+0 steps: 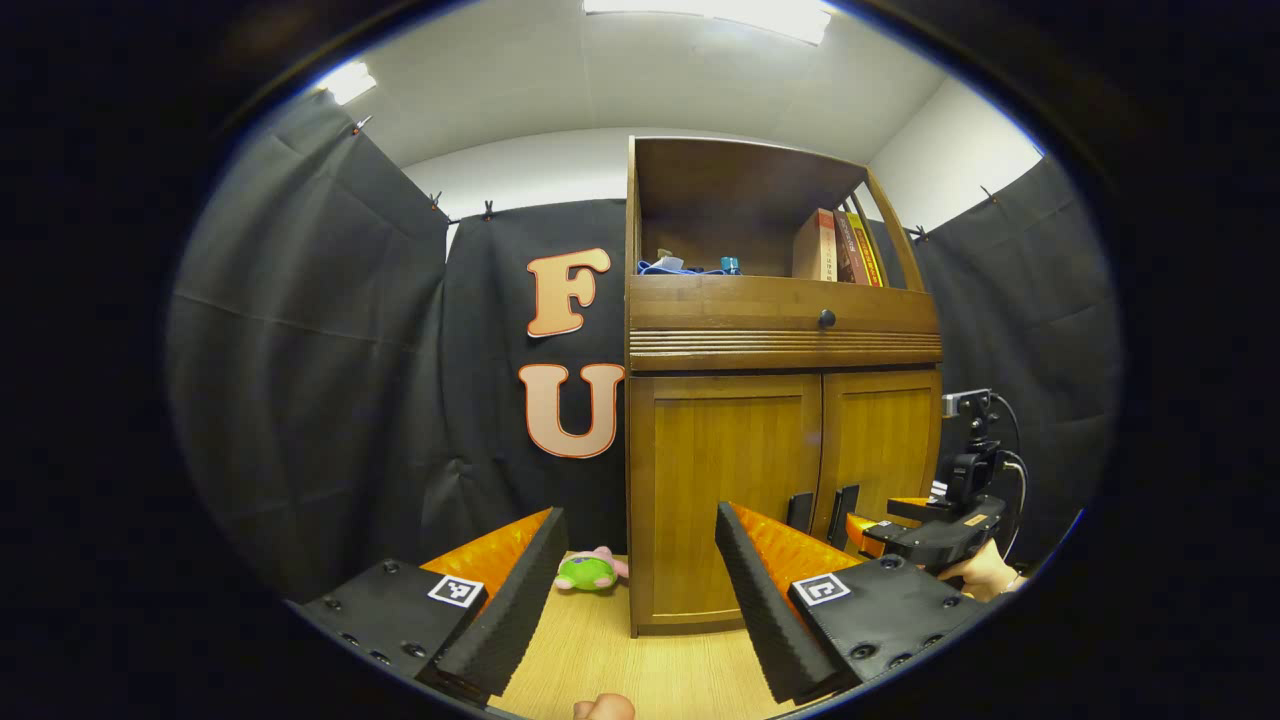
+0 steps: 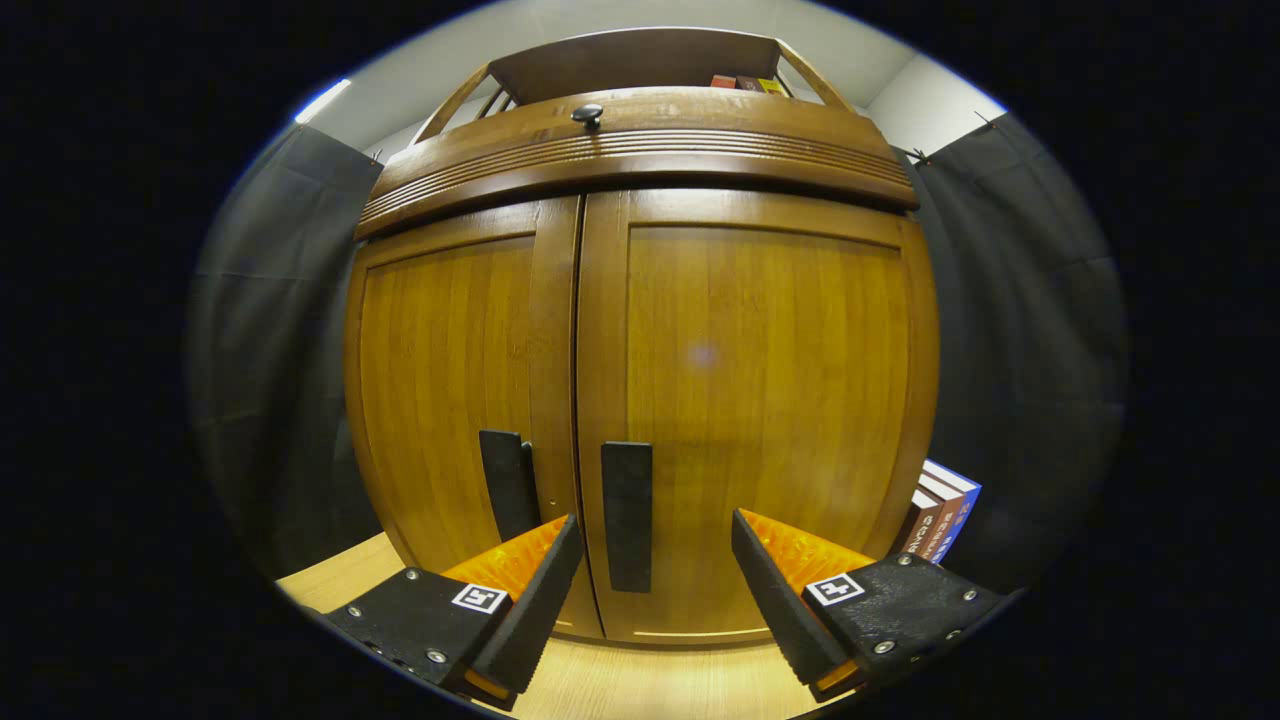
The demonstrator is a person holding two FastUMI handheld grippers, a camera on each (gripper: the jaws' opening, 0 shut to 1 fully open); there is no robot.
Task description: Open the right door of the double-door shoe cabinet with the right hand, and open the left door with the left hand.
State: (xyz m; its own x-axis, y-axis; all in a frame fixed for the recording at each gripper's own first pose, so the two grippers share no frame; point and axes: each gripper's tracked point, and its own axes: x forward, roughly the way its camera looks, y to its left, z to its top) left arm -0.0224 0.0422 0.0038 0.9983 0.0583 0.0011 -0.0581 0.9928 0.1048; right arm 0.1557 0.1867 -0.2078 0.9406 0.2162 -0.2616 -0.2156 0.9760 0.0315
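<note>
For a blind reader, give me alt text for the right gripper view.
The open right claw faces the shut wooden cabinet doors, lined up with the right door's handle; the left door's handle sits alongside. Books stand beside the cabinet.

Both views toward cabinet (image 2: 640,380), right nearer

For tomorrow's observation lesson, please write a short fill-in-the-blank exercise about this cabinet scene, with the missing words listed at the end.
1. Both doors of the shoe cabinet are ____.
2. The right gripper is open, and the right door's handle shows ____ its two fingers.
3. In the left gripper view, a green plush toy lies on the floor to the ____ of the cabinet.
4. The open shelf on top of the cabinet holds several upright ____.

Missing words: closed; between; left; books
</note>
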